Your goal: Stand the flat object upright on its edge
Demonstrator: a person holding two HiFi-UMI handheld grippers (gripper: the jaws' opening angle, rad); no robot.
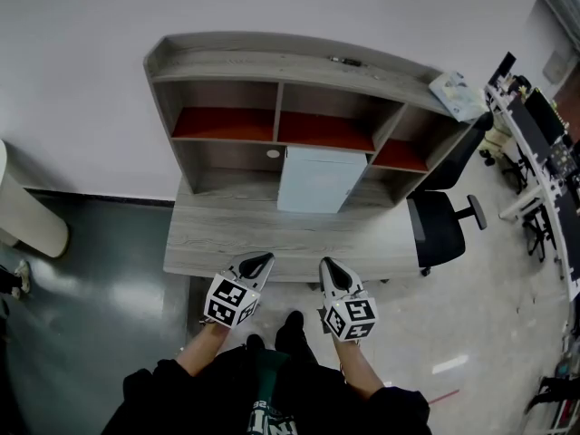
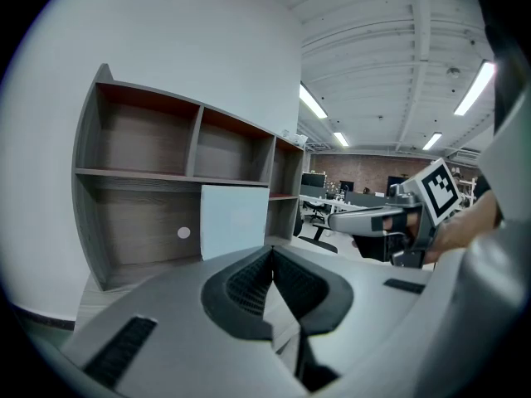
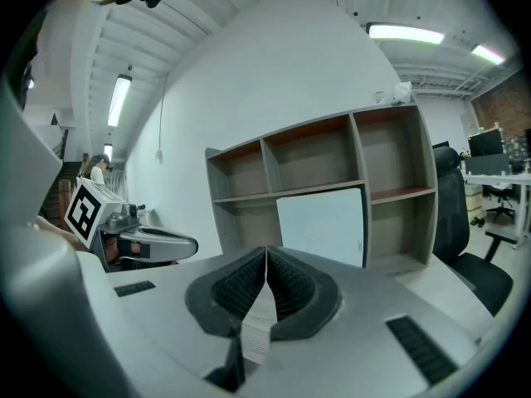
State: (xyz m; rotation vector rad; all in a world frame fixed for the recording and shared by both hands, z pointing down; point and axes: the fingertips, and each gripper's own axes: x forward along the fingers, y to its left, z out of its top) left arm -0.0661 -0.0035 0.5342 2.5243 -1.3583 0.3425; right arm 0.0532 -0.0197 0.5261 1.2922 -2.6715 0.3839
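Nearest to me, I hold the left hand-held gripper (image 1: 261, 263) and the right hand-held gripper (image 1: 328, 266) side by side over the front edge of the table (image 1: 208, 243). They are a little apart, and both point toward the shelf unit (image 1: 272, 66).

In the left gripper view, the left hand-held gripper (image 2: 272, 251) has its jaws closed together, ribbed pad on ribbed pad, gripping no object. In the right gripper view, the right hand-held gripper (image 3: 265, 253) is in the same state, with its jaws shut on each other. Each hand-held gripper appears at the edge of the other's view, level with it.

The table top is grey wood grain.

The board (image 1: 317, 181) is pale blue-white. It stands upright on its lower edge at the back of the table, in front of the middle lower bay of the shelf unit. Its top edge reaches the shelf plank above. I cannot tell whether it leans on the unit or stands free. It is well apart from both hand-held grippers.

The upper bays of the shelf unit have red floors. A black office chair (image 1: 441, 225) stands beside the table's right end. A white wall (image 1: 82, 80) lies behind the unit.
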